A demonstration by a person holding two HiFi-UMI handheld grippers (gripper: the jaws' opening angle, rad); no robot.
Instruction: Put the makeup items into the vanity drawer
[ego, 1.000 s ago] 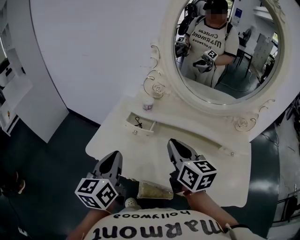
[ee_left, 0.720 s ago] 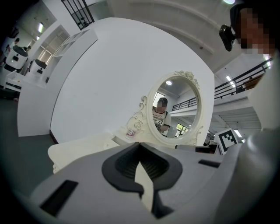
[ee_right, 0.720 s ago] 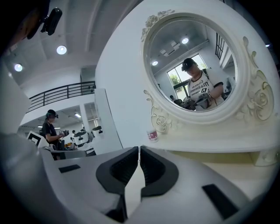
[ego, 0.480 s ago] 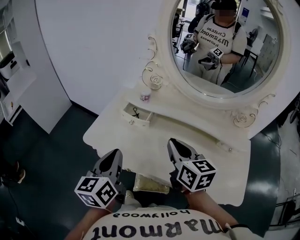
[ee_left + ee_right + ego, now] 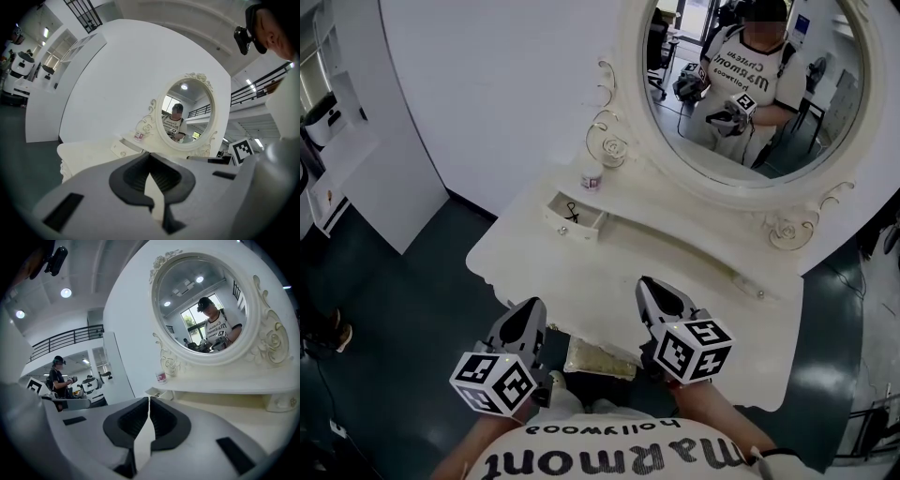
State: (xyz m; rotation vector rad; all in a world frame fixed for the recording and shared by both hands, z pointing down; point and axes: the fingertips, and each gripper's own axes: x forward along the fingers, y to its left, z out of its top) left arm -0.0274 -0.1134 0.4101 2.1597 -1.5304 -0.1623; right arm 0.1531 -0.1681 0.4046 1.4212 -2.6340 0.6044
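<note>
Both claws pinched fully together, nothing held: left gripper (image 5: 528, 316), right gripper (image 5: 652, 292), low at 6 o'clock. Jar (image 5: 592, 179) at 11 o'clock, just behind the open drawer (image 5: 574, 217). Best approach: spread jaws early, take the jar upright.

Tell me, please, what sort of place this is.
Probably a staged bedroom corner inside a large lab or showroom: a cream vanity table with an oval mirror stands before a white panel, while a balcony railing shows beyond.
</note>
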